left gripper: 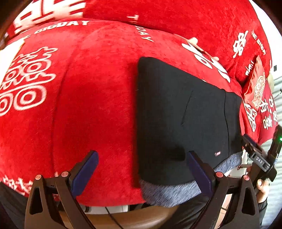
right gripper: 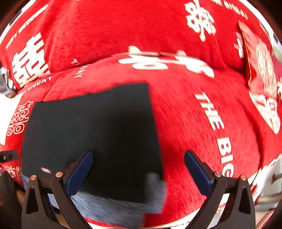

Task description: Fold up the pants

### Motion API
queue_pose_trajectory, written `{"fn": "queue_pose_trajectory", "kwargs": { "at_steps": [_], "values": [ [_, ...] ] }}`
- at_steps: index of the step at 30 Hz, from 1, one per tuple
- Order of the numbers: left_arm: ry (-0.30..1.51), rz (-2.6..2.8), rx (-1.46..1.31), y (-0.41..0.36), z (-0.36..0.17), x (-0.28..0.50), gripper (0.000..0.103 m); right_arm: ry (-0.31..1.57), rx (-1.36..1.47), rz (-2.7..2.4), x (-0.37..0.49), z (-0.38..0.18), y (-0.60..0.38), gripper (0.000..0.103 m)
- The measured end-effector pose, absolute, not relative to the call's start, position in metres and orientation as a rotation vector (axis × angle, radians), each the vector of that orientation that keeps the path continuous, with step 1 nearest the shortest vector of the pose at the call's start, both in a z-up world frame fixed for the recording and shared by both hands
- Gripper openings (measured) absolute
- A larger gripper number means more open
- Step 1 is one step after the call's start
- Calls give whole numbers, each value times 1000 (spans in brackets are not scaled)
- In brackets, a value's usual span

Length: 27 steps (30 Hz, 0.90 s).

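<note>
Red plush cover (left gripper: 98, 98) w/ white printed characters and "THE BIG DAY" lettering fills nearly all of both views; it drapes over a cushioned seat and a raised back cushion (left gripper: 176, 15) behind. A red pillow (left gripper: 255, 88) w/ a pale round emblem leans at the far right end.

Pants (left gripper: 185, 114), black, lie folded into a flat, roughly rectangular stack on the seat part of the cover, edges fairly square. Grey inner fabric (left gripper: 169, 195) shows along the stack's near edge, overhanging the front of the seat a little. A tiny pale label (left gripper: 217, 153) sits near the stack's near right corner in the left wrist view.

Left hand-held gripper (left gripper: 141, 172): blue-padded fingers spread wide apart, nothing between them; it hovers at the seat's front edge, right finger over the pants' near edge, left finger over bare red cover. Can't tell if the finger touches the cloth.

Right hand-held gripper (right gripper: 138, 171): fingers likewise spread wide, holding nothing; left finger over the black stack, right finger over red cover. That view is motion-blurred.

At the right edge of the left wrist view, a person's hand (left gripper: 262, 187) grips the other gripper's black handle.
</note>
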<state>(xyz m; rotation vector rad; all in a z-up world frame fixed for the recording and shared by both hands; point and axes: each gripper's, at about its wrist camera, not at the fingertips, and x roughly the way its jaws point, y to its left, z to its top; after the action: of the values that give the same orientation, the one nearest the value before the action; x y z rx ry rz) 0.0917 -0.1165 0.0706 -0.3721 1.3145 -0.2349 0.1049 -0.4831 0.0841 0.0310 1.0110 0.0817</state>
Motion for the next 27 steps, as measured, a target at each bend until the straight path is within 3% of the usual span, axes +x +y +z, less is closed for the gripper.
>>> {"fn": "queue_pose_trajectory", "kwargs": {
  "at_steps": [8, 13, 15, 16, 18, 20, 24, 27],
  "values": [
    [1354, -317, -385, -148, 50, 117, 102, 1113, 379, 372, 123, 36, -505, 103],
    [1330, -347, -400, -157, 45, 121, 100, 1066, 248, 372, 122, 36, -473, 103],
    [1303, -348, -349, -165, 52, 118, 93, 1060, 249, 372, 119, 40, -472, 95],
    [1296, -356, -346, -164, 54, 118, 84, 1056, 256, 367, 117, 42, -475, 91],
    [1276, -382, -333, -166, 63, 115, 66, 1039, 284, 386, 112, 49, -478, 72],
    [1267, -379, -300, -166, 70, 111, 59, 1025, 287, 392, 107, 57, -475, 61],
    [1253, -360, -292, -166, 78, 106, 46, 1001, 202, 341, 97, 74, -454, 53],
    [1241, -372, -313, -157, 87, 100, 42, 975, 174, 336, 89, 90, -443, 52]
  ]
}}
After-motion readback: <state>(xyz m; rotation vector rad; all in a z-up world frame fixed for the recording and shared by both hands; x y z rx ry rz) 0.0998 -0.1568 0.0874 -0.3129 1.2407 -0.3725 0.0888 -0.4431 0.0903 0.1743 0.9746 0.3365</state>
